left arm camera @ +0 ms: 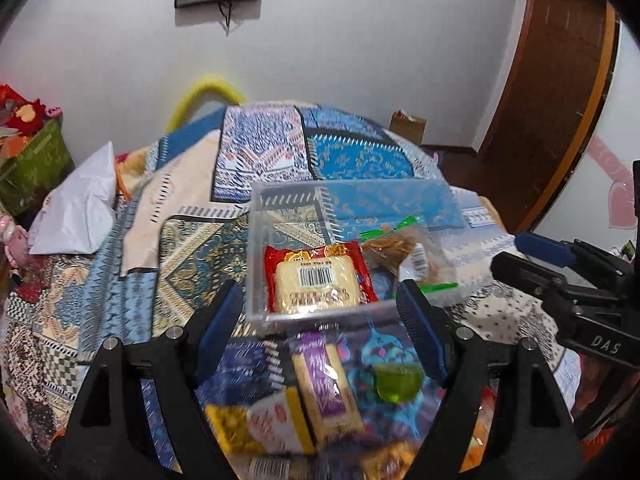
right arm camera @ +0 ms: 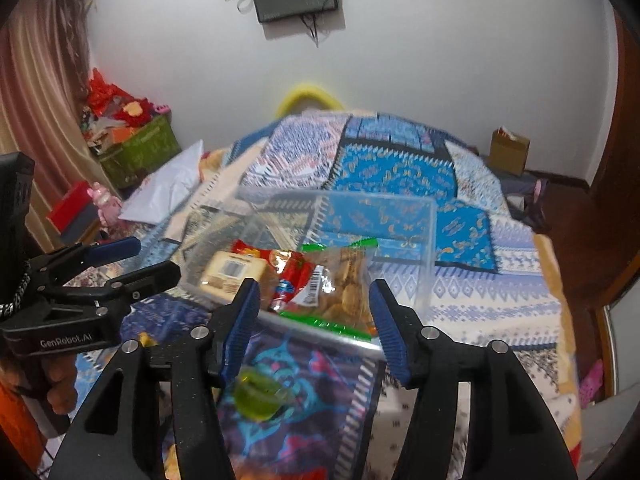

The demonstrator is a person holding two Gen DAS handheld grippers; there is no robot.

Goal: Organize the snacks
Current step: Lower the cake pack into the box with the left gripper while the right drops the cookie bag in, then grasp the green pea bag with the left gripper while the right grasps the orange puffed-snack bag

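A clear plastic box (left arm camera: 256, 216) (right arm camera: 426, 240) stands on the patterned bedspread. In it lie a red cracker packet (left arm camera: 316, 280) (right arm camera: 236, 270) and a clear green-edged bag of brown snacks (left arm camera: 400, 246) (right arm camera: 344, 284). My left gripper (left arm camera: 320, 316) is open and empty, just in front of the box. Below it lie a purple packet (left arm camera: 328, 384), a yellow packet (left arm camera: 268, 420) and a green jelly cup (left arm camera: 398, 382) (right arm camera: 258, 398). My right gripper (right arm camera: 314, 320) is open and empty, above the jelly cup and near the box's front edge.
A white bag (left arm camera: 80, 204) (right arm camera: 172, 188) lies on the bed's left side. A green basket of red items (right arm camera: 136, 148) stands by the curtain. A cardboard box (right arm camera: 510, 152) sits on the floor at right. A wooden door (left arm camera: 560, 92) is at right.
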